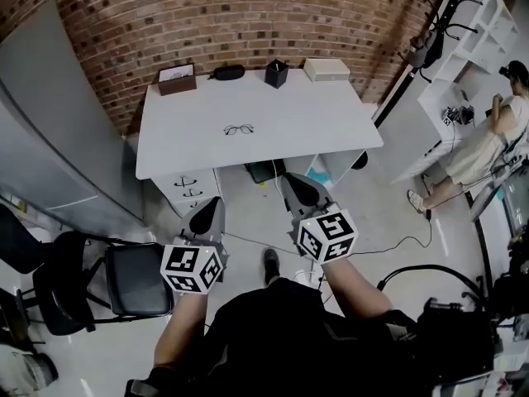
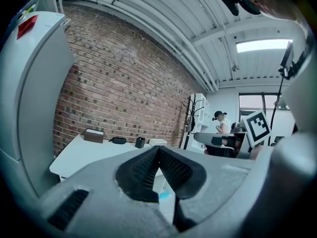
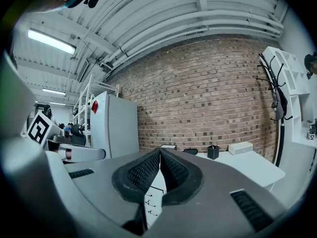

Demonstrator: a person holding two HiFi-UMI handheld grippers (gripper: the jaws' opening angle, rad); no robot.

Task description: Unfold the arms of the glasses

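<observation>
Two grippers near us, left gripper (image 1: 207, 219) and right gripper (image 1: 303, 195), both jaws squeezed together, nothing inside. We stand back from white table (image 1: 314, 110). Glasses (image 1: 238, 129) lie mid-table, far off. Look thin, light, easy to bend. We think: pinch frame, swing arm gently.

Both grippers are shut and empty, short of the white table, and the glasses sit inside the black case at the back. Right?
No. The head view shows the glasses lying in the open near the middle of the white table, apart from the black case at the back. The left gripper and right gripper are indeed shut, empty and short of the table.
</observation>
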